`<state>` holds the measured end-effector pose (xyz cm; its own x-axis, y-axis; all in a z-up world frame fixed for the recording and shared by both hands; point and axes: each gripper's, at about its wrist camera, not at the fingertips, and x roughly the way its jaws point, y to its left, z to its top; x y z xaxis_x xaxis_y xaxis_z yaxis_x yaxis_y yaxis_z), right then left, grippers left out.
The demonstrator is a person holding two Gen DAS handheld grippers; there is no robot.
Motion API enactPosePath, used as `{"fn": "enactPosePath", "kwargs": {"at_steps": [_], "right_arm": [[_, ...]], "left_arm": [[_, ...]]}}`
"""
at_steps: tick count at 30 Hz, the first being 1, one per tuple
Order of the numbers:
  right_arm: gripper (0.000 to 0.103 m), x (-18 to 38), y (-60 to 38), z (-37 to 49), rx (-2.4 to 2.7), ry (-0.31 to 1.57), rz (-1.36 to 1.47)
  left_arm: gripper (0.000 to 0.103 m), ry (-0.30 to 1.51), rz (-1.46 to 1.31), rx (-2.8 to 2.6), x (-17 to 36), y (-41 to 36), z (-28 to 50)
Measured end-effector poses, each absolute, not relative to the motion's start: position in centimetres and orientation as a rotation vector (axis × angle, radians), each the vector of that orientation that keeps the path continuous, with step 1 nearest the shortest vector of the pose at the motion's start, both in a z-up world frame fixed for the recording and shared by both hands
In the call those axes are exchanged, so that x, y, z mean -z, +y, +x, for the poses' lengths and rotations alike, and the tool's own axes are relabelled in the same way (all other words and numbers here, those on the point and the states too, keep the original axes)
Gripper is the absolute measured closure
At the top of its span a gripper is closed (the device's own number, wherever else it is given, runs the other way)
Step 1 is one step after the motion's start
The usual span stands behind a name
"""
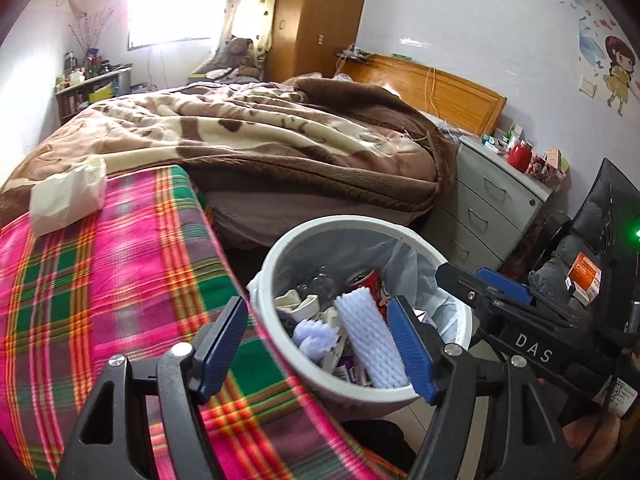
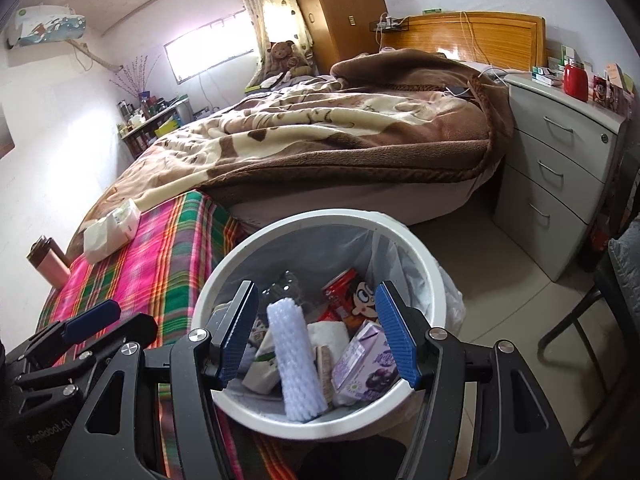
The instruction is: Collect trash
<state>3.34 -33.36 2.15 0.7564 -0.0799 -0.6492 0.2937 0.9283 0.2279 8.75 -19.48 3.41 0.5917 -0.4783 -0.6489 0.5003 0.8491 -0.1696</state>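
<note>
A white trash bin (image 1: 430, 394) (image 2: 276, 424) with a plastic liner stands on the floor beside the plaid-covered surface (image 1: 100, 300) (image 2: 160, 248). It holds a white foam net sleeve (image 1: 370, 338) (image 2: 296, 364), a red can (image 1: 370, 280) (image 2: 348, 296), a purple drink carton (image 2: 366, 360) and other trash. My left gripper (image 1: 316, 346) is open and empty over the bin's left rim. My right gripper (image 2: 316, 336) is open and empty right above the bin. A white tissue pack (image 1: 66, 196) (image 2: 110, 232) lies on the plaid cloth.
A bed with a brown blanket (image 1: 260, 136) (image 2: 320, 128) is behind. A grey drawer cabinet (image 1: 492, 204) (image 2: 560, 172) with a red jar stands to the right. A pink bottle (image 2: 48, 264) stands at the left. A dark chair (image 1: 592, 248) (image 2: 592, 320) is at right.
</note>
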Motion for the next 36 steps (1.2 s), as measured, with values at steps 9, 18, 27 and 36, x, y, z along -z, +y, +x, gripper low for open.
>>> {"fn": "enactPosePath", "kwargs": {"at_steps": [9, 18, 27, 36], "right_arm": [[0.041, -2.5, -30.5, 2.0, 0.178, 0.642, 0.273], [0.041, -2.5, -27.5, 0.6, 0.150, 0.596, 0.229], [0.039, -2.3, -25.5, -0.7, 0.157, 0.553, 0.189], [0.039, -2.1, -24.6, -1.6, 0.181, 0.527, 0.162]], "left_arm": [[0.025, 0.663, 0.031, 0.477, -4.2, -15.3, 6.4], [0.021, 0.625, 0.009, 0.366, -3.8, -11.2, 4.4], [0.021, 0.573, 0.055, 0.268, -3.3, -9.3, 2.5], [0.021, 0.565, 0.044, 0.260, -2.6, -8.7, 1.7]]}}
